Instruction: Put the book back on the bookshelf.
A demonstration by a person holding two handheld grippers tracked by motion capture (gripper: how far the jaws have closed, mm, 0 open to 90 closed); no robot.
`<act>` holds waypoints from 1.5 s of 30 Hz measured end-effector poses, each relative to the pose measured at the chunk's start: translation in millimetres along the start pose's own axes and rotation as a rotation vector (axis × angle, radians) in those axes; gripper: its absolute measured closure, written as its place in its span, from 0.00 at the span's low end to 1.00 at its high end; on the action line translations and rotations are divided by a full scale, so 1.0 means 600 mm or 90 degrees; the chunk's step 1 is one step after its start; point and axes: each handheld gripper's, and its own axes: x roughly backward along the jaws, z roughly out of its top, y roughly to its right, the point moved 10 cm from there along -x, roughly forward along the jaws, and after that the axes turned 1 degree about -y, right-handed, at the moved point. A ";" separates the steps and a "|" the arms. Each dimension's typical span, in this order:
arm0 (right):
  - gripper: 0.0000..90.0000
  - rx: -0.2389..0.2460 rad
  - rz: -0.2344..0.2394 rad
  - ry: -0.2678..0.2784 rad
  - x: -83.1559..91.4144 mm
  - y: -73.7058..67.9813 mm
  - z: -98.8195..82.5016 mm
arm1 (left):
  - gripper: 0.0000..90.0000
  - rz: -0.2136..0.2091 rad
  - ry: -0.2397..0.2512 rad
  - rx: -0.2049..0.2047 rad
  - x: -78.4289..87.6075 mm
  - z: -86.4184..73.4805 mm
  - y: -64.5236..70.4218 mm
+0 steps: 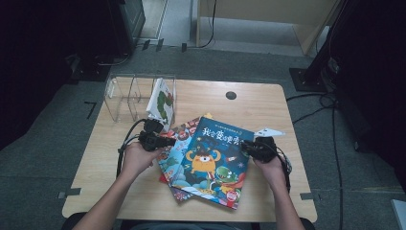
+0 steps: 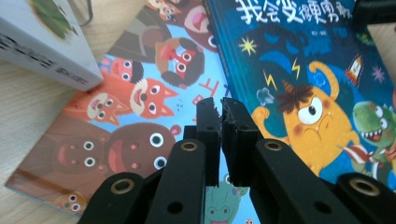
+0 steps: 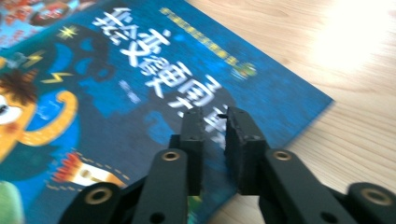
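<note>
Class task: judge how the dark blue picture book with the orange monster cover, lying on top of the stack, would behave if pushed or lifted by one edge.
The dark blue picture book with the orange monster cover looks thin, so it would probably flex if lifted by one edge. Its cover seems glossy and rests on another smooth picture book with animal faces, so a push would likely slide it. Lying flat, it will hardly tip.

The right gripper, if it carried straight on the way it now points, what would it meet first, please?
Most likely the blue book: in its own view the right gripper aims down across that cover, near the edge by the bare table. Whether its fingers already touch it is unclear.
</note>
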 end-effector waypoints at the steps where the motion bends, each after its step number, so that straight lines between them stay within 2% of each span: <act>1: 0.91 -0.003 -0.004 -0.001 0.001 0.005 -0.003 | 0.98 -0.002 -0.001 0.000 -0.001 -0.003 -0.001; 8: 0.99 -0.022 -0.041 0.000 0.011 0.032 -0.009 | 1.00 -0.017 0.004 -0.001 -0.003 -0.014 -0.003; 12: 0.99 -0.025 -0.072 -0.014 0.015 0.049 -0.016 | 1.00 -0.009 -0.002 0.000 -0.008 -0.027 -0.004; 15: 1.00 -0.031 -0.064 -0.029 0.009 0.050 -0.022 | 1.00 0.011 -0.004 0.004 -0.010 -0.031 -0.014; 17: 1.00 -0.026 -0.070 -0.030 0.008 0.049 -0.021 | 1.00 0.013 -0.003 0.014 -0.009 -0.032 -0.022; 19: 1.00 -0.029 -0.067 -0.031 0.008 0.050 -0.021 | 1.00 0.008 0.000 0.012 -0.007 -0.035 -0.022; 26: 1.00 -0.033 -0.060 -0.026 0.004 0.050 -0.019 | 1.00 -0.005 -0.018 0.003 -0.033 -0.052 0.000; 32: 1.00 -0.034 -0.058 -0.027 0.000 0.048 -0.014 | 0.99 -0.022 -0.023 -0.006 -0.041 -0.061 0.021; 35: 1.00 -0.035 -0.056 -0.027 -0.005 0.046 -0.011 | 0.99 -0.033 -0.028 0.000 -0.046 -0.066 0.033; 39: 1.00 -0.040 -0.048 -0.026 -0.012 0.044 -0.005 | 1.00 -0.037 -0.030 -0.006 -0.048 -0.071 0.044; 45: 1.00 -0.040 -0.045 -0.023 -0.024 0.041 0.005 | 1.00 -0.029 -0.031 -0.007 -0.044 -0.080 0.050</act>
